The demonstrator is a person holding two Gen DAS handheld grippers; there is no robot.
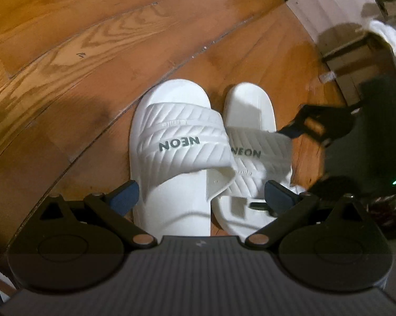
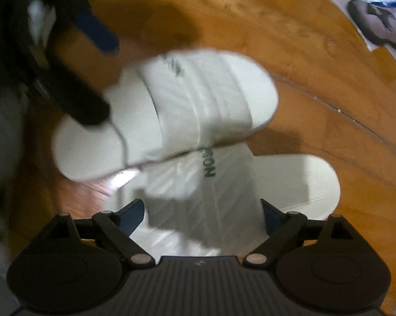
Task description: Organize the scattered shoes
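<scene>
Two white slides marked NEON lie side by side on the wood floor. In the left wrist view, the left slide (image 1: 177, 142) overlaps the strap of the right slide (image 1: 250, 110). My left gripper (image 1: 202, 200) is open wide at their heels, its left pad at the left slide's edge and its right pad over the right slide's heel. In the blurred right wrist view, my right gripper (image 2: 202, 216) points down, open, with the strap of the nearer slide (image 2: 303, 181) between its fingers. The other slide (image 2: 198, 92) lies beyond, with a left gripper finger (image 2: 100, 36) above its heel.
Cardboard boxes (image 1: 329, 8) and a white cloth (image 1: 390, 39) stand at the right of the left wrist view, with a dark object (image 1: 377, 131) below them. Printed papers (image 2: 377, 26) lie at the top right of the right wrist view. Bare floor (image 1: 92, 52) stretches to the left.
</scene>
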